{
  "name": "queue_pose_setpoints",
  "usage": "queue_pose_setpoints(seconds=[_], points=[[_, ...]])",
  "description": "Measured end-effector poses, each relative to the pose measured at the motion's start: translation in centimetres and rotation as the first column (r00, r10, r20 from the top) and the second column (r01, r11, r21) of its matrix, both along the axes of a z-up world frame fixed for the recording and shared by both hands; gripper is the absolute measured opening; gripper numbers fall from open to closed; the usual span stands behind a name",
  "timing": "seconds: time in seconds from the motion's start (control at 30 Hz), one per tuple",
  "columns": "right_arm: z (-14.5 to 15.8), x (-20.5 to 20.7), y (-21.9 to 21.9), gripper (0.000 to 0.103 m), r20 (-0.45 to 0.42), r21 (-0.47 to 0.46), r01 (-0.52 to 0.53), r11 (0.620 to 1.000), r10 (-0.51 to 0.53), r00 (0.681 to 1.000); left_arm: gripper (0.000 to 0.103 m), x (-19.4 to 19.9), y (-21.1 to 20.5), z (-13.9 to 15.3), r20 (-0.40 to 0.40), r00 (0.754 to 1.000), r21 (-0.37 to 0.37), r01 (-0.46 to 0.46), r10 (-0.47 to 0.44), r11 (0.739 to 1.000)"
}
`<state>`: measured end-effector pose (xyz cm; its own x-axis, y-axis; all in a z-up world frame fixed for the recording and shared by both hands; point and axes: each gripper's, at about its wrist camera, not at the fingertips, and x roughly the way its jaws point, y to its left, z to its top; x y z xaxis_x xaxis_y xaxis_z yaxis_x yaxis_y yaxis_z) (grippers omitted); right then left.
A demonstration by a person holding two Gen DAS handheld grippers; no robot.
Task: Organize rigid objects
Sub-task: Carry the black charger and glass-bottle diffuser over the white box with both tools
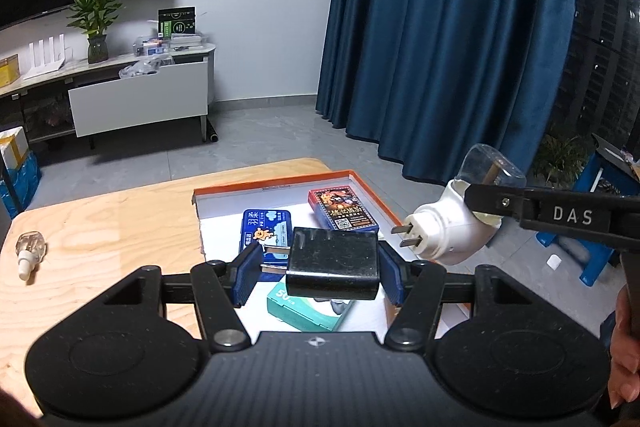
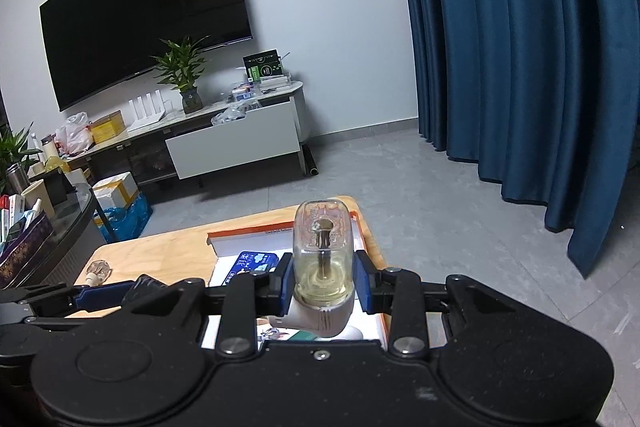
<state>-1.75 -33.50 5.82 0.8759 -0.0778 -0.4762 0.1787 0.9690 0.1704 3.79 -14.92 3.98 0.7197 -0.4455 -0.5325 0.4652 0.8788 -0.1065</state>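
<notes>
Left gripper [image 1: 332, 269]: clamped on black charger [image 1: 332, 263], above orange-rimmed tray [image 1: 360, 179]. Right gripper [image 2: 323, 281]: clamped on plug-in vaporizer [image 2: 323, 259]. Already in tray: three small boxes. Remaining on tabletop [image 1: 120, 219]: refill bottle [image 1: 29, 251].

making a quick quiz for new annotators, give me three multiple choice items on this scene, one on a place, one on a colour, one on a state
1. Where does the small clear bottle with the white cap lie?
A. in the tray
B. on the bare wooden table, left of the tray
C. on the floor

2. What colour is the rim of the tray?
A. orange
B. green
C. black

3. What is the left gripper doing?
A. open, holding nothing
B. shut on the black charger
C. shut on the blue tin

Answers: 1 B, it rests on the wood apart from the tray. 2 A, the raised edge is orange. 3 B, both blue pads press the charger's sides.
</notes>
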Motion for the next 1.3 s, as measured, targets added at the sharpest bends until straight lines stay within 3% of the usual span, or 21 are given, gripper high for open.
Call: queue_pose_setpoints(seconds=[1.3], points=[[-0.4,1.6,-0.4,0.039,-0.045,-0.008,-0.029,1.0,0.028,0.999,0.061,-0.5,-0.7,0.0,-0.03,0.999,-0.006,-0.018,0.018,1.0]])
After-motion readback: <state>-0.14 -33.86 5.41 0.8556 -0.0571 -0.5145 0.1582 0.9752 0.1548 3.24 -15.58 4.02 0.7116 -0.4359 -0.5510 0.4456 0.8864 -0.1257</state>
